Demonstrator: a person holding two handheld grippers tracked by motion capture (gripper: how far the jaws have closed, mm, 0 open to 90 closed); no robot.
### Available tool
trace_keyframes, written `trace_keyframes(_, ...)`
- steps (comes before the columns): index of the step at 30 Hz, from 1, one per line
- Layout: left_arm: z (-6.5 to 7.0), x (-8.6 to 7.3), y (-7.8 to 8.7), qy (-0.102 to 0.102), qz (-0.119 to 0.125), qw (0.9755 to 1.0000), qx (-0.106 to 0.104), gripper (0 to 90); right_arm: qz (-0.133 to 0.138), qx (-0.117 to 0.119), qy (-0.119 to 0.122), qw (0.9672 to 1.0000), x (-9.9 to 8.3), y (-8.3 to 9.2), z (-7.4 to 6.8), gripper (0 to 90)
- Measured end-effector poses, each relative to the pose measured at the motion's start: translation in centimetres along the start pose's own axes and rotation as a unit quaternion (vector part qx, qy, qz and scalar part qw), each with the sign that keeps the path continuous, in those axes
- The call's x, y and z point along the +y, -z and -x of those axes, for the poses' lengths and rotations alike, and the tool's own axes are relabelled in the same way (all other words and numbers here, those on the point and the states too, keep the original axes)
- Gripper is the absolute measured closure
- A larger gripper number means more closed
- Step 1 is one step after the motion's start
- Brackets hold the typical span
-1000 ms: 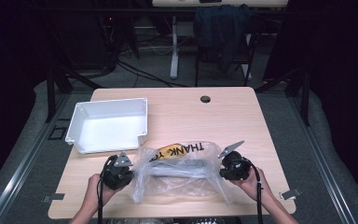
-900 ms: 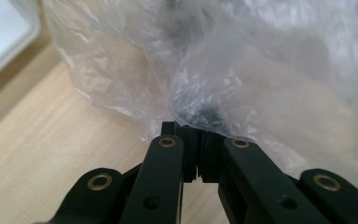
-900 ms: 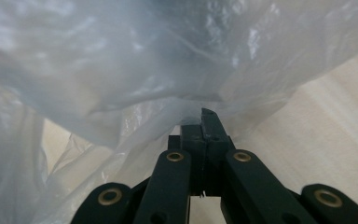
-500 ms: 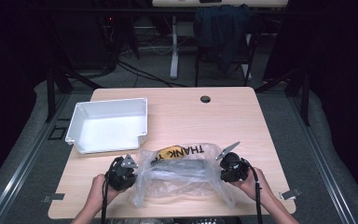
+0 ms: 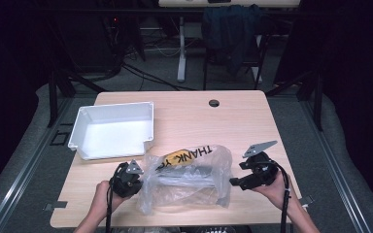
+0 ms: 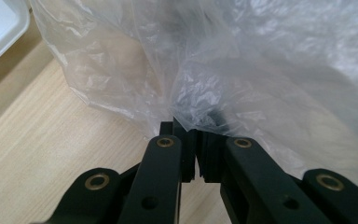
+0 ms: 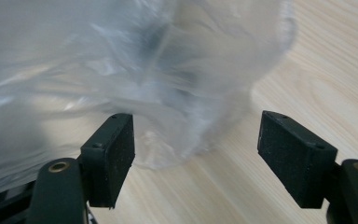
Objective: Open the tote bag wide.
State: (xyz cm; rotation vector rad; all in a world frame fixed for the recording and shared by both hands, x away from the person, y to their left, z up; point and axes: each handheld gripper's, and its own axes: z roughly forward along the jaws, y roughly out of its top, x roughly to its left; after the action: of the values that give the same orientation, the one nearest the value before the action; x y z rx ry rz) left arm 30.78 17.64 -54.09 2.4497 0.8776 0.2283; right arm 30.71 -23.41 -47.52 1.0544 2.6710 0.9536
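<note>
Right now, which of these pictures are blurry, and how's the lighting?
High view: the table is lit, its surroundings dark. Left gripper view: tongs and the pinched plastic bag fairly sharp, the upper bag soft. Right gripper view: the bag is smeared and hazy, the tongs and wood grain clearer.

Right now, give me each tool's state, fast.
Left tool: shut on the plastic bag.
Right tool: open, holding nothing.

On the clear bag [image 5: 187, 177], low in the middle of the high view, black letters run slanted: "THANK" and then a "Y", beside a yellow patch. The rest of that print is folded away. No other text is readable.
</note>
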Motion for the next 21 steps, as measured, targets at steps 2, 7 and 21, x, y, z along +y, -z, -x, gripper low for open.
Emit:
trace_keyframes(2, -0.1, 0.0, -0.1, 0.002, 0.0, 1.0, 0.003, 87.8, 0.004, -0.001, 0.002, 1.0, 0.0, -0.3, -0.3, 27.4)
trace_keyframes(7, -0.4, 0.0, -0.2, 0.006, -0.007, 1.0, 0.0, 84.4, -0.025, 0.013, 0.009, 0.9996, 0.4, -4.0, -0.9, 64.7)
trace_keyframes(21, -1.6, -1.3, 3.0, 0.052, -0.011, 0.9985, -0.013, 38.2, -0.046, 0.013, 0.001, 0.9989, 0.1, -5.2, -0.1, 90.0)
